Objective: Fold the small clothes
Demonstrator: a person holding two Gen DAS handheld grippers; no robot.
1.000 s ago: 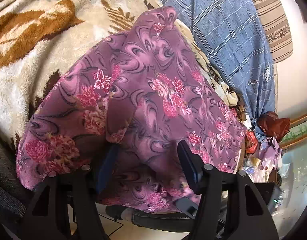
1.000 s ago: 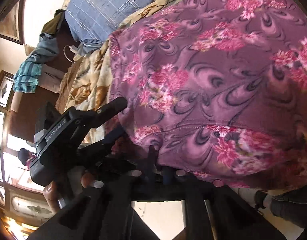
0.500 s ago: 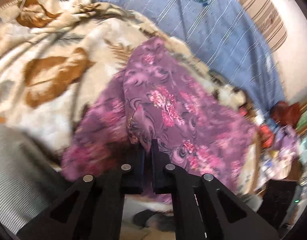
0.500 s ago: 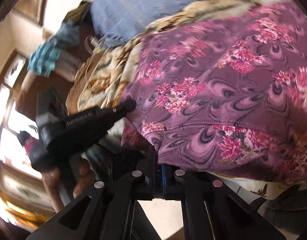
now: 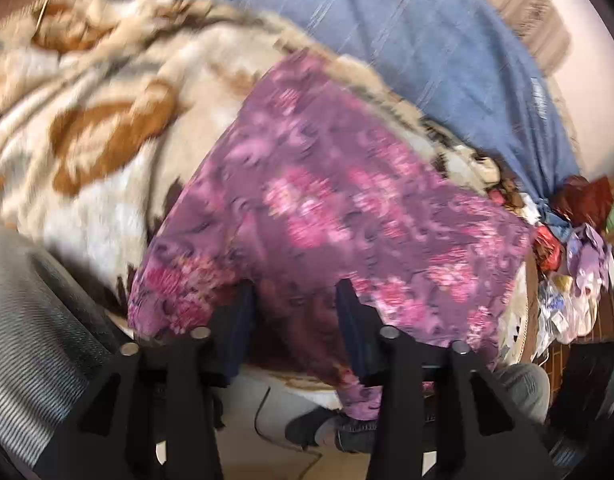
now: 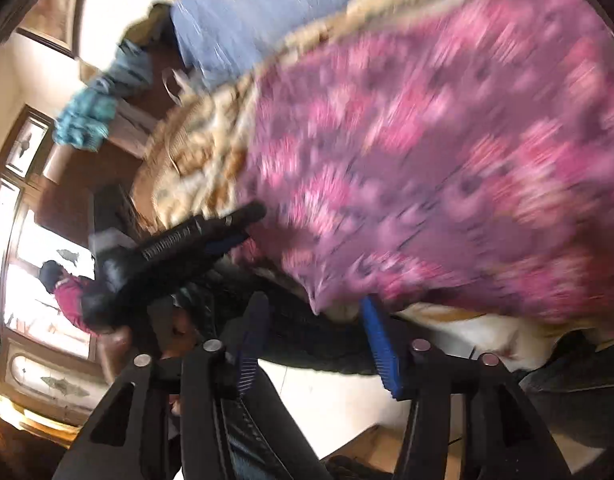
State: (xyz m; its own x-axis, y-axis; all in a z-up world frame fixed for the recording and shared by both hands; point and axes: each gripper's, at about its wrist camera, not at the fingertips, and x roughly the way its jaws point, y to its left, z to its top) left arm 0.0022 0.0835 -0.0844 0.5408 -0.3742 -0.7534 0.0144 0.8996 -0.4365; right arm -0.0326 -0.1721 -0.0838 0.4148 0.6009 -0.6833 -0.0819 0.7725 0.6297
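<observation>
A purple garment with pink flowers [image 5: 347,208] lies spread on a cream and brown fleece blanket [image 5: 87,128]; it fills the right wrist view [image 6: 447,168] too. My left gripper [image 5: 295,300] is open at the garment's near hem, with the cloth edge hanging between its jaws. My right gripper [image 6: 315,312] is open, just below the garment's near corner, holding nothing. The left gripper also shows in the right wrist view [image 6: 231,224], beside the garment's edge. Both views are blurred by motion.
A blue checked cloth [image 5: 447,52] lies beyond the blanket. A heap of small items [image 5: 567,280] sits at the right. A grey knit sleeve [image 5: 31,328] fills the lower left. Floor and a dark shoe [image 5: 307,428] lie below. Windows [image 6: 23,240] stand at the left.
Both grippers were shut on the garment's near edge half a second ago and now stand open. The garment has dropped onto the blanket. Both cameras have pulled back a little.
</observation>
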